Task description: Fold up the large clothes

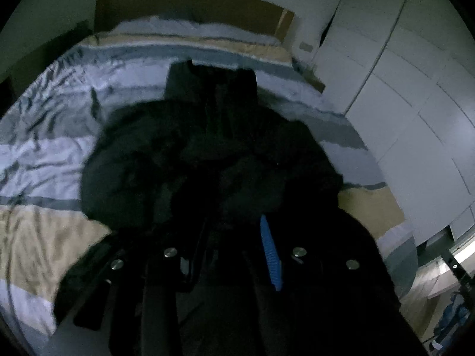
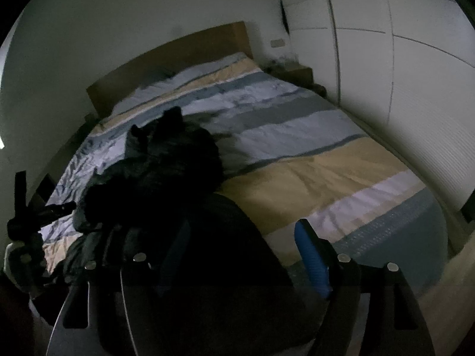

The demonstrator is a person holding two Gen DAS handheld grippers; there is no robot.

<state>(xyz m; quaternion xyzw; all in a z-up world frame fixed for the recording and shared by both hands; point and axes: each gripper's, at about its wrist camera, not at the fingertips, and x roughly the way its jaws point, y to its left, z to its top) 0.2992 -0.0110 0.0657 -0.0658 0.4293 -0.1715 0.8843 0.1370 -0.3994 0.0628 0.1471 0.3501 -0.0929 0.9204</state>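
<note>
Showing black jacket (image 1: 207, 160) heaped on striped duvet (image 1: 53, 160), toward foot of bed, white wardrobe (image 1: 415, 95) alongside. Holding left gripper (image 1: 231, 252) over the heap, released - fingers spread, nothing pinched. Keeping right gripper (image 2: 243, 252) wide apart too - dark cloth between the fingers, blue pad (image 2: 311, 261) clear of it, bedding beside.

A home bedroom: striped duvet (image 2: 297, 136) on a bed, headboard (image 1: 190, 6), white wardrobe (image 2: 386, 59).
</note>
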